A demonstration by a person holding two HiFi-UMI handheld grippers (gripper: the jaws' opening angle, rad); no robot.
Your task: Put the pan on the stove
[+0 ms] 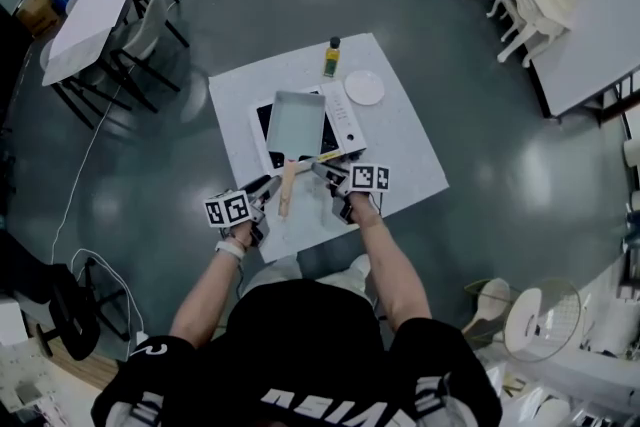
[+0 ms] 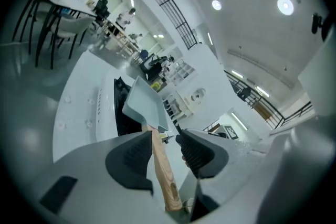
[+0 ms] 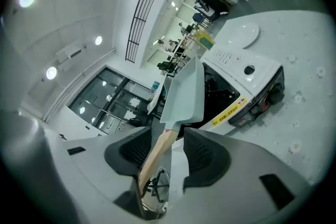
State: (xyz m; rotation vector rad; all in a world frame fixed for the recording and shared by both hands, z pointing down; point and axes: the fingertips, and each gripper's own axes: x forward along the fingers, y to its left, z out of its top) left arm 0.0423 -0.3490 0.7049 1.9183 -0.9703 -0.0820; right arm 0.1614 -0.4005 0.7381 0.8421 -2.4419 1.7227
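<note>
Head view shows me the pan [image 1: 295, 125] sitting flat over the stove [image 1: 345, 120], just ahead of both sets of gripper tips, so I judge the placing itself done. Its long axis runs from the rectangular body back along the wooden handle [image 1: 287, 190], which points straight toward me and comes in between my two grippers. That suits me: the handle hangs clear of the burner, on the side where I can reach it.

The left gripper [image 2: 165, 152] has its jaws wide apart. The handle lies in the gap, close to the left pad with the other pad clear of it, so nothing is pinched. The right gripper [image 3: 167, 149] is likewise spread, with the handle in its gap and not clamped. Both hover low over the white table [image 1: 400, 145], on the near side of the stove.
</note>
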